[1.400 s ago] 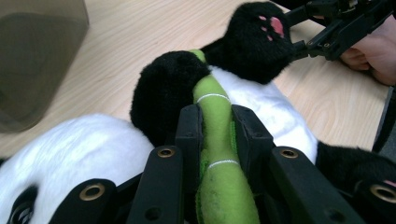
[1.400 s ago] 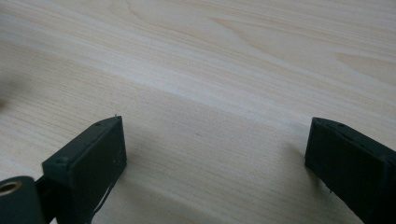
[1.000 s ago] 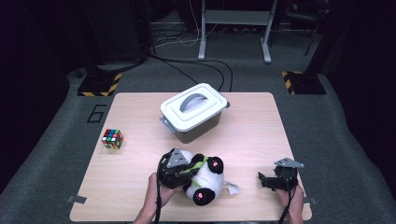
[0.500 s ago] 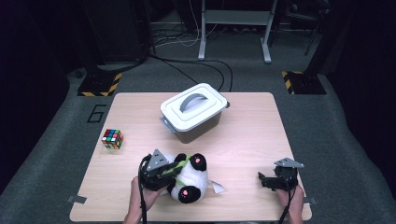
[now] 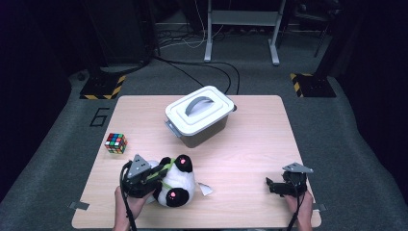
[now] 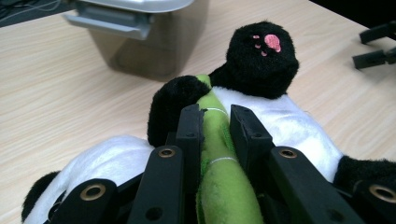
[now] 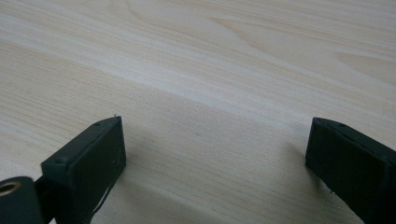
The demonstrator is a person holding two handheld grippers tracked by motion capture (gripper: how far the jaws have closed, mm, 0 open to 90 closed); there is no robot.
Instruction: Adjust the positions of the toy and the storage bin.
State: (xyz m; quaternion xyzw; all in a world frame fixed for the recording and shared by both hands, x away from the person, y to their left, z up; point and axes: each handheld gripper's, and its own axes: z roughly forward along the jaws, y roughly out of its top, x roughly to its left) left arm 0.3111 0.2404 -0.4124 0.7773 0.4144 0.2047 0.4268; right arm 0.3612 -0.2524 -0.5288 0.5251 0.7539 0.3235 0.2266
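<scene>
black claws (image 5: 144,175) (grey triangular plates)

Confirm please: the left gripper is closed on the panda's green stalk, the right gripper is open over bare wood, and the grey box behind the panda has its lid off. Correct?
Not quite. The grey box has its lid on, as the high view shows. The rest holds: the left gripper is closed on the green stalk of the panda, and the right gripper is open over bare wood.

Your table (image 5: 250,144) sits brightly lit from overhead; the room around it falls to near black. Soft shadows under the jaws. High view slightly soft, close-ups sharp.
</scene>
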